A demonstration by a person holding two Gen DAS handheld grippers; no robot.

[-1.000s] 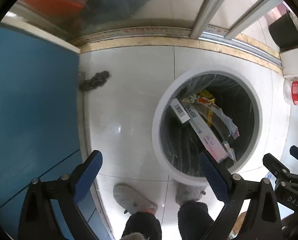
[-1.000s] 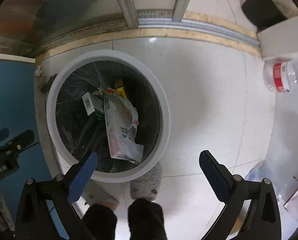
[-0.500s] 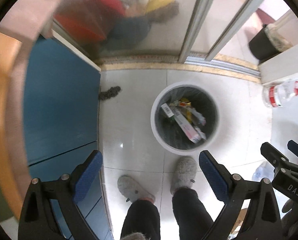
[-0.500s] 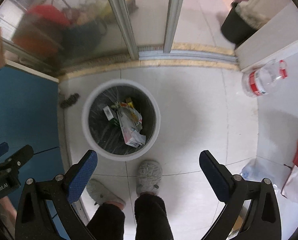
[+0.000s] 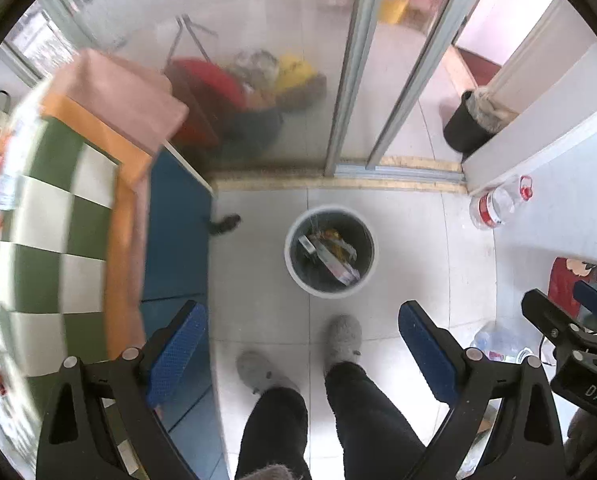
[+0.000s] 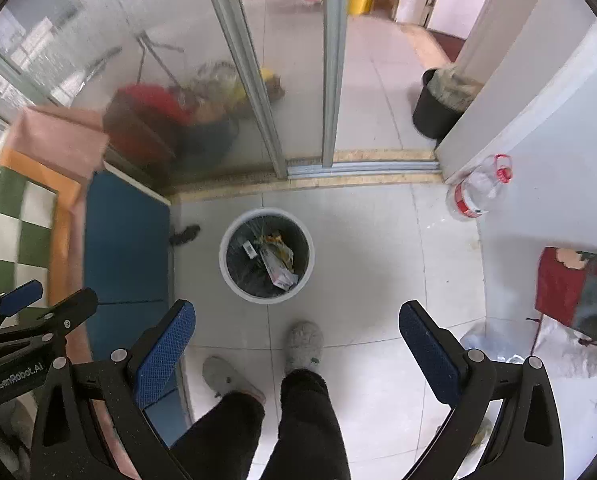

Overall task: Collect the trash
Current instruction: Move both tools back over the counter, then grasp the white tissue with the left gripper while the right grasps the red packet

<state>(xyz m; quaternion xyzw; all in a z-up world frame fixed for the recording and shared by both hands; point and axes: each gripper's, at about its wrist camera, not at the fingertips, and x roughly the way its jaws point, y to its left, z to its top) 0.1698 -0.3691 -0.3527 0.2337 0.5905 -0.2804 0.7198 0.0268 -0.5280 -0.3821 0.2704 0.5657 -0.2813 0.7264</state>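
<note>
A white round trash bin (image 5: 298,280) with a black liner stands on the tiled floor, also in the right wrist view (image 6: 234,284). It holds cartons and plastic wrappers (image 5: 332,258) (image 6: 276,262). My left gripper (image 5: 302,344) is open and empty, high above the floor, near side of the bin. My right gripper (image 6: 296,344) is open and empty, also high above the floor. Each gripper shows at the edge of the other's view.
A table with a green-white checked cloth (image 5: 50,240) and blue front (image 5: 174,240) stands left. Plastic bottle (image 5: 498,208) (image 6: 478,192) by the right wall. Black bin (image 5: 470,124) beyond the glass sliding door (image 5: 350,80). A person's slippered feet (image 5: 342,340) are below.
Both grippers have risen well away from the bin, which now looks much smaller. The table top and more of the room have come into view.
</note>
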